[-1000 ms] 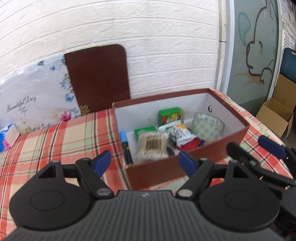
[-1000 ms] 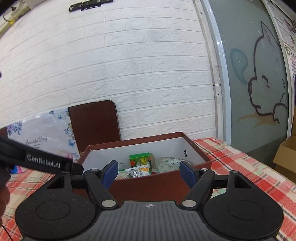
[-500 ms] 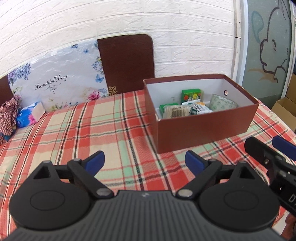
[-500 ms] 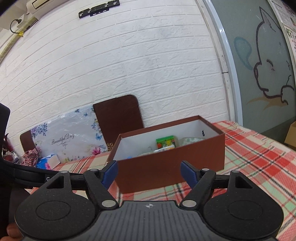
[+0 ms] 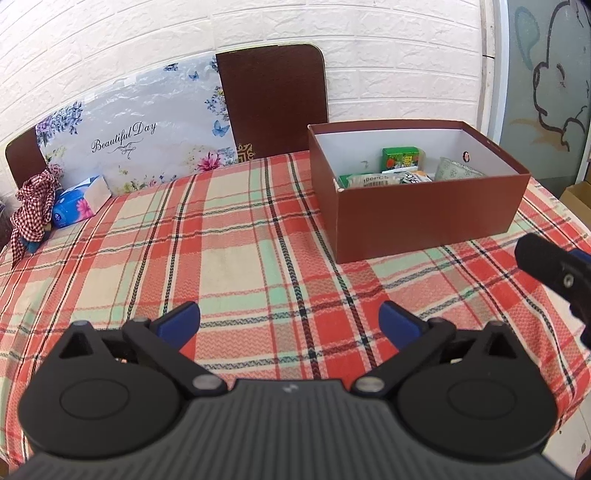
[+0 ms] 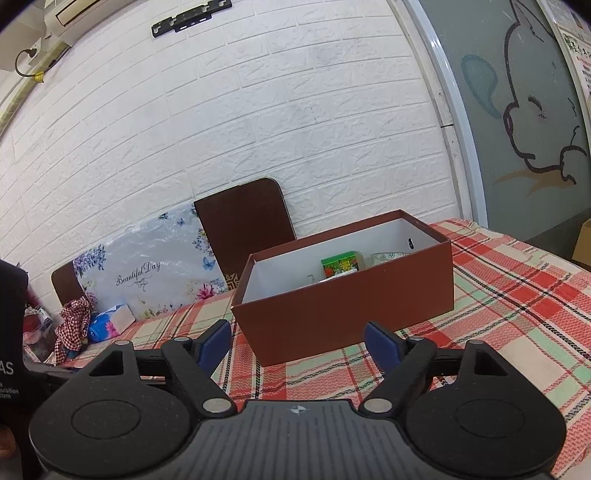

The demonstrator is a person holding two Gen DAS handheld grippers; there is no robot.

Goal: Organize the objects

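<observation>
The left claw (image 5: 290, 319) hangs over the plaid tabletop (image 5: 221, 258) with nothing between its blue pads, its jaws opening and already spread wide. The right claw (image 6: 299, 341) is likewise empty, its jaws opening, with bare cloth between the pads. In the left wrist view the tip of the right claw juts in at 3 o'clock, well clear of everything.

From the left claw, the open brown box (image 5: 424, 218) sits on the tabletop at about 1 o'clock, well apart. Inside it lie a green carton (image 5: 400, 158), a clear pack of cotton swabs (image 5: 373, 181) and a patterned roll (image 5: 456, 170).

At 10 o'clock, by the far edge, lie a blue tissue pack (image 5: 79, 201) and a red checked cloth (image 5: 33, 206). A floral board (image 5: 140, 129) and a dark brown panel (image 5: 273, 99) lean on the white brick wall (image 5: 332, 29).
</observation>
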